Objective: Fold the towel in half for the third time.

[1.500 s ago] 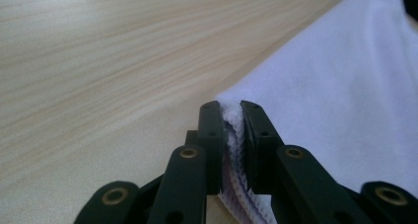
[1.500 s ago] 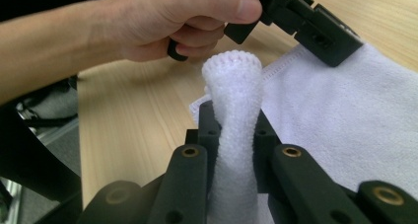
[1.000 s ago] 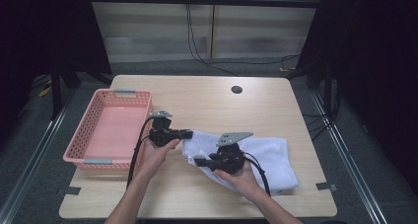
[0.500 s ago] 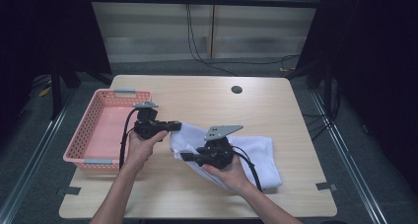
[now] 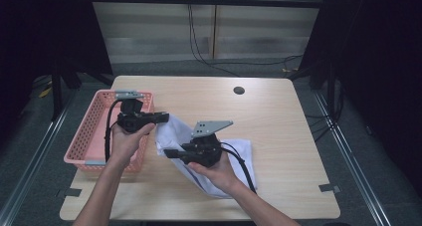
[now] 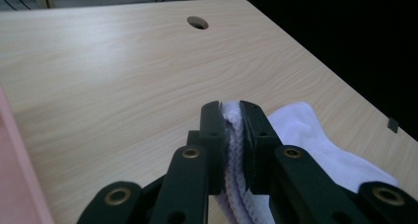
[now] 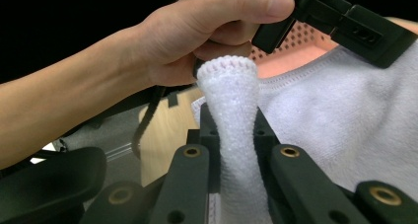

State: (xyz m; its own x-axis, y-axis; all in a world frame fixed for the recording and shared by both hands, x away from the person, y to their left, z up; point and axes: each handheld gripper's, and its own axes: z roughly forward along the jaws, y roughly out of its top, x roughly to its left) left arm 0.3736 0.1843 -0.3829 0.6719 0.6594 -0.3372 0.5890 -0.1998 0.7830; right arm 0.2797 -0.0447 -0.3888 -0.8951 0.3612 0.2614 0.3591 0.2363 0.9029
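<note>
A white towel (image 5: 221, 164) lies on the wooden table (image 5: 278, 121), its left part lifted between both grippers. My left gripper (image 5: 164, 118) is shut on a towel edge beside the pink basket (image 5: 87, 136); its own view shows white cloth (image 6: 235, 135) pinched between the jaws of that gripper (image 6: 231, 110). My right gripper (image 5: 169, 154) is shut on another bunched edge of the towel (image 7: 231, 115), which stands up between its jaws. In the right gripper view, the other hand (image 7: 197, 41) and left gripper (image 7: 345, 21) hold the cloth just beyond.
The pink mesh basket sits at the table's left edge. A round cable hole (image 5: 239, 90) marks the back of the table. Bare wood (image 6: 123, 76) spreads behind the towel. Dark floor and rails surround the table.
Both grippers have carried the towel leftward toward the basket. The left gripper has risen and now hovers at the basket's right rim; the towel's left part is lifted off the table.
</note>
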